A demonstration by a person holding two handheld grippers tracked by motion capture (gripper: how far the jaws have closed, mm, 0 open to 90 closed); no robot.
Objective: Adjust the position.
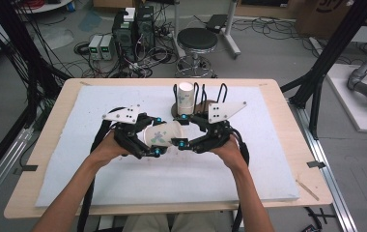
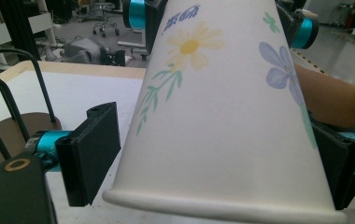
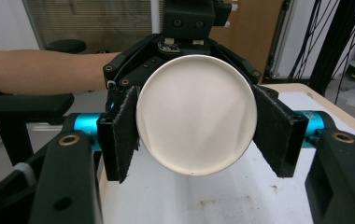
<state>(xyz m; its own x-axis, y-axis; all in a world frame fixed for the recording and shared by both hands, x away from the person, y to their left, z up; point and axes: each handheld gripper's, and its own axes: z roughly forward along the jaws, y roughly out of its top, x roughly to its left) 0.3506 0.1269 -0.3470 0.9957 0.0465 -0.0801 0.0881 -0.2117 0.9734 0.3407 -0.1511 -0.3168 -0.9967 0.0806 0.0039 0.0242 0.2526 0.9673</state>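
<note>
left gripper view: daisy print on paper cup | right gripper view: its plain base | right gripper jaws clenched on cup | left gripper jaws flank rim, unclamped

Overhead view; two tool-mounted close-ups facing opposite ends of paper cup

A wooden tabletop carries a white mat that covers most of it, leaving bare wood along the edges. Beyond its far edge the grey floor is strewn with tangled cables. A round black stool stands there on a chrome base, with dark computer towers and two small pale boxes to its left. Black frame posts rise at both sides. Cardboard boxes sit at the far right.
</note>
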